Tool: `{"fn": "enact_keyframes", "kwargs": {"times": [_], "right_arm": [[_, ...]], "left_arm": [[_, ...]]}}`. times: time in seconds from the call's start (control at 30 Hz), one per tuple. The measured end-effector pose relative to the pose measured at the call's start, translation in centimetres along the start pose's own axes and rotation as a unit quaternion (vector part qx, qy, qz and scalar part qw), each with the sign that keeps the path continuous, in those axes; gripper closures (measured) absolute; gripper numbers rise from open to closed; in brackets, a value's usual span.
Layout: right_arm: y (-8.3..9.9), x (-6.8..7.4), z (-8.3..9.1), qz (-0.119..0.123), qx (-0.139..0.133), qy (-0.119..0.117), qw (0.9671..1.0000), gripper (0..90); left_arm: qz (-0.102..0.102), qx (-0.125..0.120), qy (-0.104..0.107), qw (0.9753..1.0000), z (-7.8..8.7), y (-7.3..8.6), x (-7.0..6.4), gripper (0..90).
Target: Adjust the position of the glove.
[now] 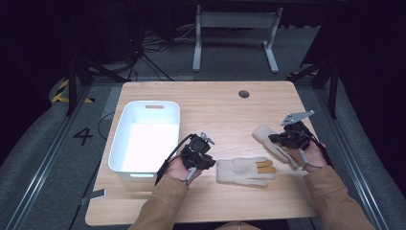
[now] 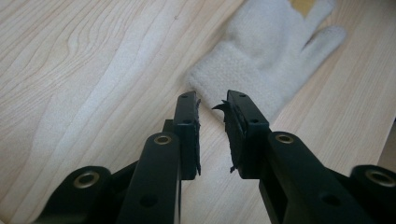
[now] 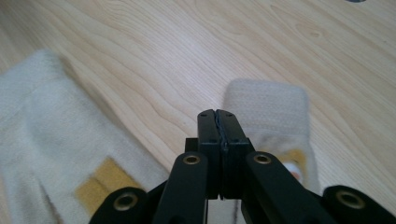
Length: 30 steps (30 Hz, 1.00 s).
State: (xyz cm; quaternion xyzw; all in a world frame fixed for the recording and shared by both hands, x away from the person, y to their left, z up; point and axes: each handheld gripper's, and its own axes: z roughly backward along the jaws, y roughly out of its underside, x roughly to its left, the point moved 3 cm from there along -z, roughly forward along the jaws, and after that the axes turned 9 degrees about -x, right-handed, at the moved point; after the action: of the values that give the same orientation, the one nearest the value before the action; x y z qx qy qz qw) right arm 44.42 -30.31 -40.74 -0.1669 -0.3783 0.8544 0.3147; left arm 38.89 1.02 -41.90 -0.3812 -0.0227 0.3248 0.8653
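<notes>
Two cream knitted gloves lie on the wooden table (image 1: 220, 110). The near glove (image 1: 244, 171) lies flat with its cuff to the left and a yellow patch among its fingers. My left gripper (image 1: 209, 163) sits just left of that cuff. In the left gripper view this gripper (image 2: 212, 100) is open by a narrow gap, and the glove's cuff (image 2: 271, 51) starts right at the tips, with nothing between the jaws. The second glove (image 1: 270, 141) lies to the right under my right gripper (image 1: 276, 139). That gripper (image 3: 217, 114) is shut above this glove (image 3: 268, 112), and the near glove (image 3: 46, 140) is at the left.
An empty white plastic bin (image 1: 125, 136) stands on the left part of the table, close to my left hand. A round cable hole (image 1: 243, 94) sits near the far edge. Bare wood lies beyond the gloves. Table legs (image 1: 234, 33) and cables are on the floor behind.
</notes>
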Motion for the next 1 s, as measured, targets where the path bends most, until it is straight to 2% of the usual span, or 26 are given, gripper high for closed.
{"fn": "enact_keyframes", "kwargs": {"times": [0.2, 0.53, 0.63, 0.8, 1.0], "right_arm": [[-0.1, 0.5, -0.6, 0.011, 0.008, -0.008, 0.9999, 89.5], [0.3, 0.3, -0.9, 0.0, 0.014, -0.002, 0.9999, 88.5], [0.5, -0.2, -0.9, -0.013, 0.017, 0.01, 0.9997, 82.1], [0.6, -0.6, -0.8, -0.023, 0.015, 0.02, 0.9994, 76.6], [0.7, -1.0, -0.7, -0.035, 0.01, 0.035, 0.9987, 63.1]], "left_arm": [[-0.001, -0.01, 0.005, 0.9999, 0.3, -0.2, -0.1, 74.7], [-0.002, -0.015, 0.011, 0.9998, 0.4, -0.3, -0.3, 73.3], [-0.001, -0.016, 0.013, 0.9998, 0.4, -0.3, -0.2, 72.5], [-0.001, -0.015, 0.013, 0.9998, 0.4, -0.3, -0.2, 72.4], [0.0, -0.012, 0.016, 0.9998, 0.4, -0.2, -0.2, 71.9]]}}
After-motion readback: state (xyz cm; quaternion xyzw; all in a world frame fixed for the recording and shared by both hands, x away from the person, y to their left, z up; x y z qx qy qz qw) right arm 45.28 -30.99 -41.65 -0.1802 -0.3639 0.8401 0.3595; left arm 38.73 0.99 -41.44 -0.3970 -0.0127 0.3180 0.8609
